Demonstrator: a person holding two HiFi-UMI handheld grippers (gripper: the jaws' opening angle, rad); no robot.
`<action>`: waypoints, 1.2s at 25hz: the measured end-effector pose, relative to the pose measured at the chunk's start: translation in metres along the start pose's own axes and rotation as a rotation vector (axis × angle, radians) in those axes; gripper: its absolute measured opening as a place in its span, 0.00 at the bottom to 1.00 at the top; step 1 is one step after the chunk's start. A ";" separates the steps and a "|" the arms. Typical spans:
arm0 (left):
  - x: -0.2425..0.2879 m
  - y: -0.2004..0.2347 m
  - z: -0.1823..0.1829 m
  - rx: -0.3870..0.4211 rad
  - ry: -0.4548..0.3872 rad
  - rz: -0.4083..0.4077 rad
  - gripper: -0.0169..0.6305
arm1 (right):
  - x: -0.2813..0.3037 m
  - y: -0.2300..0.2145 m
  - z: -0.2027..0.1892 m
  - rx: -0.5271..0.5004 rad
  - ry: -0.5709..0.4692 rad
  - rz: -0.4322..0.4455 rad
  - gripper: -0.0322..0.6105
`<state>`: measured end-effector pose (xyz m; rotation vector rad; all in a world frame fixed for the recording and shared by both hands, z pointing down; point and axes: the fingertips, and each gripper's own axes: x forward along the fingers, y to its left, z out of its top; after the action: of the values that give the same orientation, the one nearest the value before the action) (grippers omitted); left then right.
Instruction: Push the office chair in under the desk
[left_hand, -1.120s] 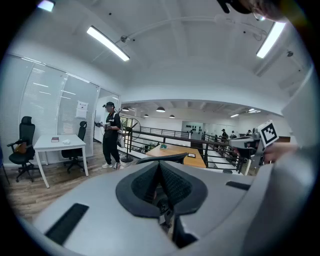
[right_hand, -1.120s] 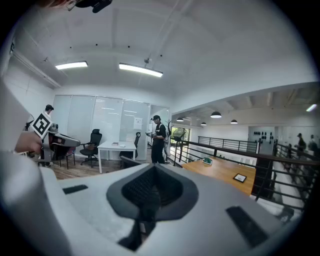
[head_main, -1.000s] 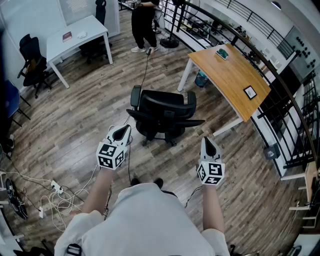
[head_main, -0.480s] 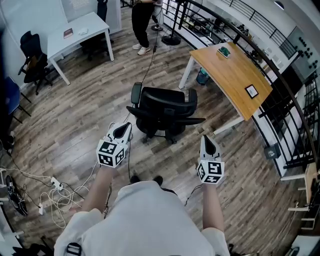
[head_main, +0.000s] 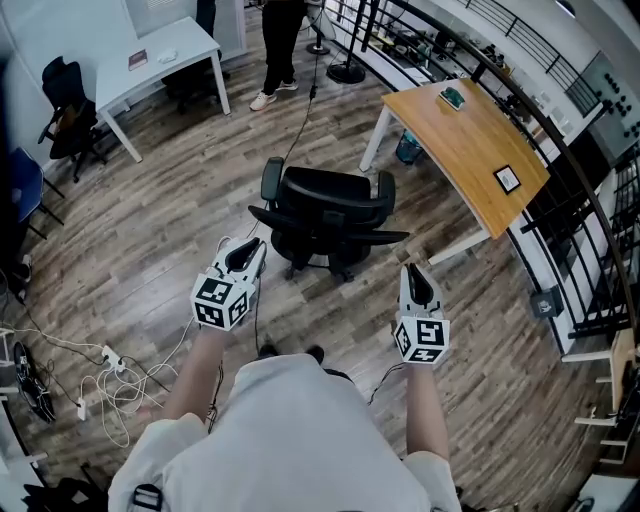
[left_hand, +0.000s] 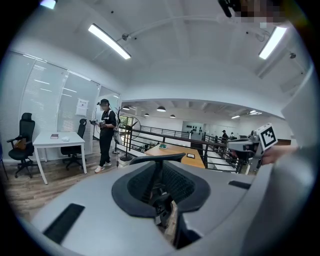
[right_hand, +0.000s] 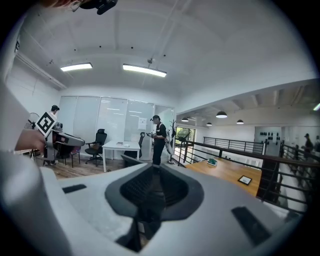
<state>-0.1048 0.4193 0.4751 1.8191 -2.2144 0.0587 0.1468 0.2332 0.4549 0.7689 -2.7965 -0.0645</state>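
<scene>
— Item one, the office chair (head_main: 330, 205): where is it?
— Black, standing on the plank floor (head_main: 180, 200), out in the open to the left of the wooden desk (head_main: 470, 140). It is near the desk's white leg, not under the top.
— Item two, the tongs?
— Left gripper (head_main: 248, 252): jaws a narrow slit apart, just been opening, nothing between them. Right gripper (head_main: 412, 275): likewise a thin gap, just been opening, empty. Both are short of the chair and not touching it.
— Remaining stock?
— White desk (head_main: 160, 60) at far left, a second black chair (head_main: 62, 110) beside it, a standing person (head_main: 278, 30) beyond, and loose cables (head_main: 110, 385) on the floor.
</scene>
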 end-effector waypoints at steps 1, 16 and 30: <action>0.001 -0.002 -0.001 -0.001 0.001 0.003 0.09 | 0.000 -0.003 -0.001 0.000 0.001 0.001 0.10; 0.014 -0.021 -0.020 -0.055 0.005 0.073 0.27 | 0.012 -0.032 -0.025 0.017 0.030 0.079 0.23; 0.049 0.009 -0.032 -0.041 0.071 0.090 0.27 | 0.063 -0.047 -0.048 -0.009 0.109 0.088 0.23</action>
<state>-0.1165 0.3805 0.5184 1.6696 -2.2299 0.0937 0.1298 0.1621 0.5105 0.6264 -2.7209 -0.0196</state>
